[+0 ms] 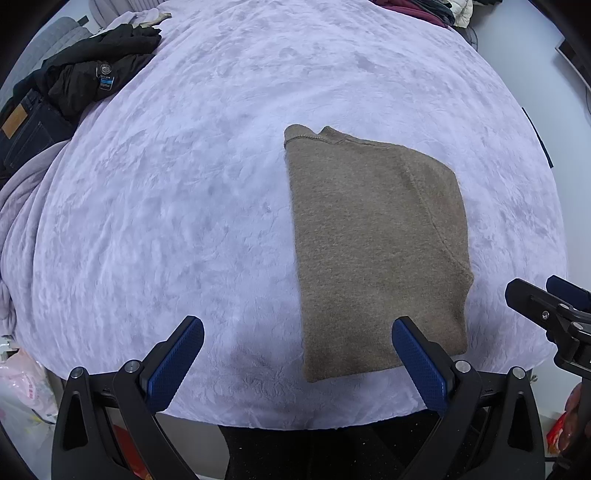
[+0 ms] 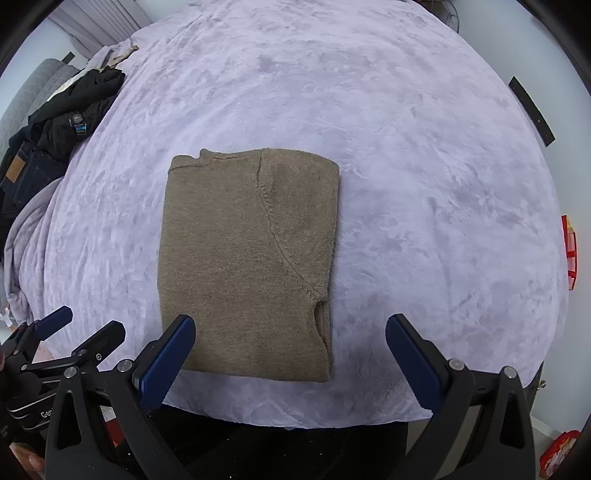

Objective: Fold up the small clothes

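Observation:
A brown knit sweater lies folded into a tall rectangle on the lavender plush bed cover. It also shows in the right wrist view. My left gripper is open and empty above the near edge of the bed, its right finger over the sweater's near edge. My right gripper is open and empty, its left finger over the sweater's near left corner. The right gripper also shows at the right edge of the left wrist view, and the left gripper shows at the lower left of the right wrist view.
A pile of black clothes and dark jeans lies at the bed's far left. More clothes lie at the far edge. A pink plastic bag is beside the bed, low left. Red objects sit at the right.

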The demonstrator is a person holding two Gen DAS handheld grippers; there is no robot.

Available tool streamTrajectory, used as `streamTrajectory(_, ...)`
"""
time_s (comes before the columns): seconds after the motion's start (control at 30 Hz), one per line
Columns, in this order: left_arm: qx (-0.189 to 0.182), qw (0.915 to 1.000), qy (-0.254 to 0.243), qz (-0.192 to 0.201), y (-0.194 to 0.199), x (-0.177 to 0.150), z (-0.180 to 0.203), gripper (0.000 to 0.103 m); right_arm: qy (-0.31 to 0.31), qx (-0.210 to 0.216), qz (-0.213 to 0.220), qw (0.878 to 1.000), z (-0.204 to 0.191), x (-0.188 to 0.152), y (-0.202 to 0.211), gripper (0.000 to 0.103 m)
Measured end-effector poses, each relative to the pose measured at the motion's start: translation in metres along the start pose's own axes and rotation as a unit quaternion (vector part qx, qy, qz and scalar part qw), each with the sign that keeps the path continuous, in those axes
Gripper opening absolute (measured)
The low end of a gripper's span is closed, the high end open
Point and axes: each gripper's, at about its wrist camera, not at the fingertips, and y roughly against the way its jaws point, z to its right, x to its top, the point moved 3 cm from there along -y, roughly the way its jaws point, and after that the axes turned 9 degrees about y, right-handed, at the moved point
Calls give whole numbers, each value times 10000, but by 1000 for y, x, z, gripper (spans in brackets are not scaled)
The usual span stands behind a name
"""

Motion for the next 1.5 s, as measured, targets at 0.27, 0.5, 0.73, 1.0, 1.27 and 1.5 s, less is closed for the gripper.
streamTrajectory(0.27,-5,10000,-5,18,1,1,1,102,30,-29,-2,10000,0,0,-1,103)
streamTrajectory(0.5,-11,10000,0,20,1,1,0,102,87,-35,-6,10000,-1,2,0,103)
streamTrajectory(0.73,-13,10000,-7,23,1,1,-1,102,97,-38,-6,9999,-3,3,0,102)
streamTrajectory(1.0,5,10000,-4,29,2,1,-1,102,97,-42,-7,9999,-5,2,0,103)
streamTrajectory(1.27,10,10000,-10,38,2,0,-1,102,98,-48,-2,9999,-5,2,1,103)
streamTrajectory(1.5,16,10000,-26,46,3,0,-3,102,101,-46,6,9999,-6,2,1,103)
